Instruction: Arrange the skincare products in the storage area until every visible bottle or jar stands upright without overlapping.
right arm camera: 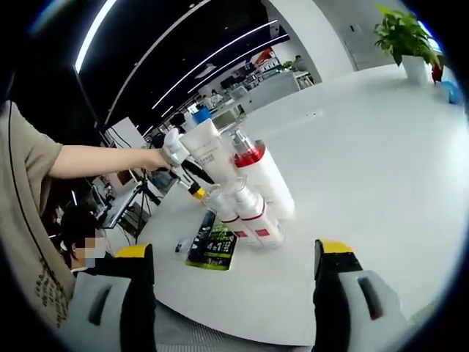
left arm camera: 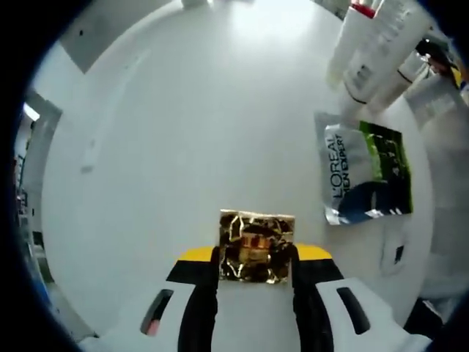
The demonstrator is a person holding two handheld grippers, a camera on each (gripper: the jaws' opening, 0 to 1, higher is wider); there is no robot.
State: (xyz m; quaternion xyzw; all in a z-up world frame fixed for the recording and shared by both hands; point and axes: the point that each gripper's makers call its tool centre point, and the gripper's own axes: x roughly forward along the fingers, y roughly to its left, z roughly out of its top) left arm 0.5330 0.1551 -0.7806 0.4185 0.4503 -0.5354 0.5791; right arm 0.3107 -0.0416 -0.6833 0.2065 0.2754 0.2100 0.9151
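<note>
While left claw (left arm camera: 256, 257) grips, apparently, foil packet (left arm camera: 256, 246).

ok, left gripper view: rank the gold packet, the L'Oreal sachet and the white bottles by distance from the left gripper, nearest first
1. Gold foil packet: clamped between the jaws of the left gripper, bottom centre.
2. L'Oreal sachet: flat on the white table, to the right, mid-height.
3. White bottles: clustered at the upper right, beyond the sachet.

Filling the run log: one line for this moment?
left claw: shut on gold foil packet | right claw: open | L'Oreal sachet: flat | white bottles: clustered
</note>
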